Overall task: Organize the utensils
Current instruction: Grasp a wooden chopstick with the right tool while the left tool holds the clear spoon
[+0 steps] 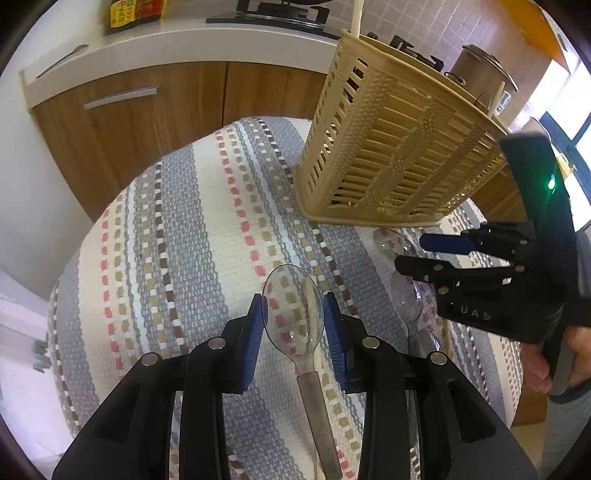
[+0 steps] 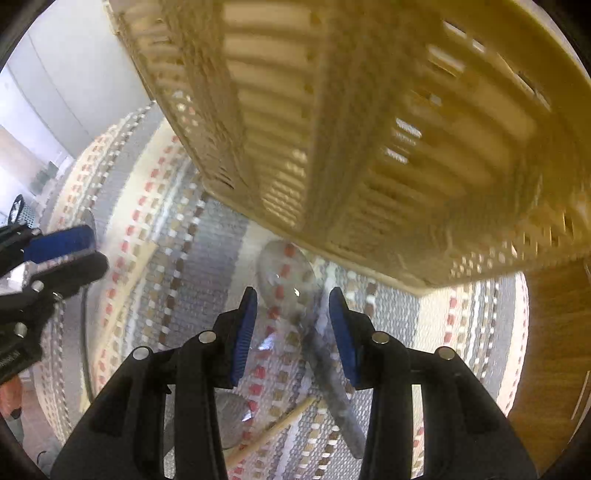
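A clear plastic spoon (image 1: 293,314) lies on the striped cloth (image 1: 207,229), its bowl between the blue pads of my left gripper (image 1: 293,325), which is open around it. Whether the pads touch it I cannot tell. A beige slatted utensil basket (image 1: 399,155) stands behind, with a stick upright in it. My right gripper (image 1: 424,254) is open to the right, over more clear spoons (image 1: 406,295). In the right wrist view my right gripper (image 2: 290,328) is open above a clear spoon (image 2: 288,280) just in front of the basket (image 2: 369,147). My left gripper (image 2: 74,251) shows at the left.
A wooden chopstick (image 2: 273,432) and another clear spoon (image 2: 232,417) lie on the cloth under the right gripper. Wooden cabinets (image 1: 147,122), a white counter with a stove (image 1: 273,14), and a metal pot (image 1: 480,70) stand behind the table.
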Demonstrator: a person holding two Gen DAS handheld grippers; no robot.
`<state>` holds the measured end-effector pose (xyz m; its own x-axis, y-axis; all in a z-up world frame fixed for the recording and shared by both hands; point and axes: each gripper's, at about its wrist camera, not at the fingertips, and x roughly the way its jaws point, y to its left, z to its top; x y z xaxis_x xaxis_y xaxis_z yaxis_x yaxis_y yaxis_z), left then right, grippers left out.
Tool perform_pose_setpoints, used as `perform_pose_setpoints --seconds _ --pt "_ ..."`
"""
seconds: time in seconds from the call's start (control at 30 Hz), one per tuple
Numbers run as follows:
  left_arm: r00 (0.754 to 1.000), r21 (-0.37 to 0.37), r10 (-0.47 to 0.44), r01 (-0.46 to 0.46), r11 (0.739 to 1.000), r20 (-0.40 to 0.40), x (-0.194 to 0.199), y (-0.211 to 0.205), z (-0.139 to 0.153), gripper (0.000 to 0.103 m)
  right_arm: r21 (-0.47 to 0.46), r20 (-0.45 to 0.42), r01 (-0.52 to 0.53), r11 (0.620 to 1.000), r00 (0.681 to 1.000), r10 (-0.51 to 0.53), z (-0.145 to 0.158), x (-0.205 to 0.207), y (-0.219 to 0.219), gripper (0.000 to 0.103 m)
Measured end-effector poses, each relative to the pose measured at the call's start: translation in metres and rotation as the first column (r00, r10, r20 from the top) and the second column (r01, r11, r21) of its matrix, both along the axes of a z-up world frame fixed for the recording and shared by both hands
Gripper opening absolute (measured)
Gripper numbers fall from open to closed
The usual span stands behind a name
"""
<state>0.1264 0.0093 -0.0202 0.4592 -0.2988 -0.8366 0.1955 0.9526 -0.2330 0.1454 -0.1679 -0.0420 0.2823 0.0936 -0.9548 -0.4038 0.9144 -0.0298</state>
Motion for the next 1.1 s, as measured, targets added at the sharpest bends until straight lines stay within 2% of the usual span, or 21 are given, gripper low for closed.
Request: perform_pose_setpoints --seconds 0.17,0.27,0.33,0.37,0.47,0.53,0.63,0.73,0.87,0.9,1.0,1.1 --pt "1.0 -0.007 -0.001 0.001 1.0 0.003 0.0 0.0 0.001 0.03 0.107 -0.004 0.056 0.993 0.998 -0.056 -0.004 0.001 -0.012 0.037" --pt "1.0 -0.015 0.001 -0.001 1.0 0.006 0.0 0.001 0.001 0.03 0.083 0.02 0.047 0.995 0.999 -0.049 -0.005 -0.002 -0.01 0.036" --pt "1.0 -0.018 0.002 -0.001 1.0 0.009 -0.001 0.002 0.002 0.03 0.049 0.033 0.045 0.998 0.998 -0.047 -0.003 -0.01 -0.006 0.026" --pt "1.0 -0.02 0.001 -0.001 1.0 0.01 -0.001 0.002 0.003 0.03 0.047 0.029 0.053 0.997 0.998 -0.055 -0.003 -0.012 -0.008 0.026" --pt "1.0 -0.029 0.002 -0.001 1.0 0.016 -0.002 0.003 0.004 0.03 0.088 0.01 0.092 0.992 0.996 -0.093 0.001 -0.02 -0.024 0.02" --pt "1.0 -0.034 0.001 0.0 0.999 0.021 -0.004 0.002 0.007 0.03 0.12 -0.013 0.137 0.983 0.991 -0.137 0.006 -0.022 -0.04 0.0" --pt "1.0 -0.034 -0.007 0.008 0.999 0.025 -0.007 -0.002 0.009 0.03 0.141 -0.051 0.219 0.966 0.976 -0.213 0.007 -0.021 -0.062 0.0" --pt "0.999 -0.033 -0.015 0.016 0.999 0.03 -0.01 -0.006 0.011 0.03 0.218 -0.147 0.227 0.949 0.969 -0.198 -0.001 -0.026 -0.083 0.0" --pt "0.999 -0.032 -0.018 0.02 0.999 0.036 -0.013 -0.005 0.015 0.03 0.243 -0.125 0.208 0.947 0.975 -0.182 0.01 -0.056 -0.088 0.004" --pt "0.999 -0.033 -0.02 0.021 0.999 0.038 -0.014 -0.004 0.015 0.03 0.249 -0.123 0.216 0.944 0.974 -0.19 0.015 -0.062 -0.088 0.006" --pt "0.999 -0.046 -0.024 0.026 0.999 0.045 -0.015 -0.001 0.018 0.03 0.27 -0.156 0.229 0.935 0.969 -0.192 0.021 -0.076 -0.084 0.025" --pt "0.998 -0.058 -0.038 0.041 0.998 0.046 -0.016 -0.001 0.018 0.03 0.259 -0.228 0.267 0.928 0.951 -0.21 0.016 -0.083 -0.076 0.026"
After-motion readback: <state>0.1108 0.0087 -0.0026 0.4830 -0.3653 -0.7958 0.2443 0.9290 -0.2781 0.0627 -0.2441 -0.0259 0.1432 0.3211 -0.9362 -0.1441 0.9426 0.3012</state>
